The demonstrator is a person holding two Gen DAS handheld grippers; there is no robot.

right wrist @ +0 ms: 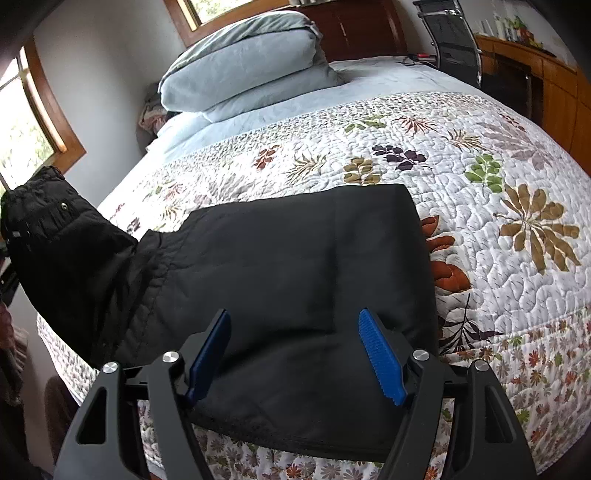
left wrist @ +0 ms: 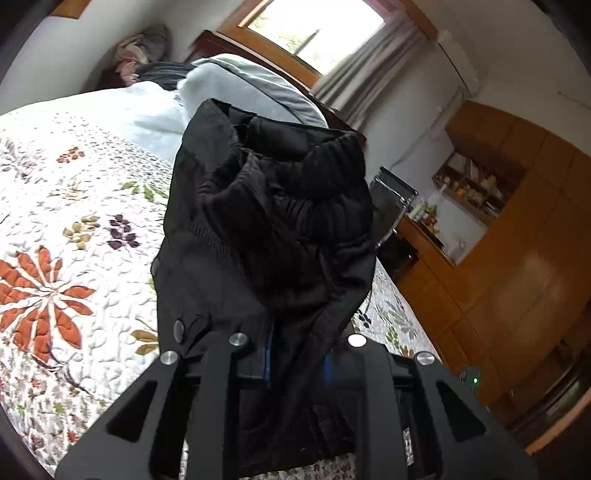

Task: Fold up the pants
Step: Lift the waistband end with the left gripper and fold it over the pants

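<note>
Left wrist view first: my left hand-held gripper (left wrist: 295, 354) was closed on the black pants (left wrist: 269, 229), with the cloth bunched between its blue-padded fingers and rising straight ahead of it, lifted off the bed. The elastic waistband (left wrist: 332, 151) stood at the top of that bundle, farthest from the fingers. To the left of the gripper and below it lay the floral quilt (left wrist: 66, 229); beyond the pants I saw a folded pale blue blanket (left wrist: 236, 85) by the headboard and a window (left wrist: 314, 29) further off. To the right of the gripper ran a wooden cabinet (left wrist: 517, 258).

Right wrist view next: far to the left of my right hand-held gripper (right wrist: 295, 354) the raised waist end of the pants (right wrist: 48, 221) hung in the air, held from outside the frame edge. From there the rest of the pants (right wrist: 295, 266) lay flat on the quilt (right wrist: 498, 258), directly ahead of and under the gripper. Its fingers (right wrist: 382, 360) stood wide apart, just above the cloth, gripping nothing. Further ahead sat the blanket (right wrist: 243, 66), and off to the right an office chair (right wrist: 454, 33) beside a desk (right wrist: 524, 55).
</note>
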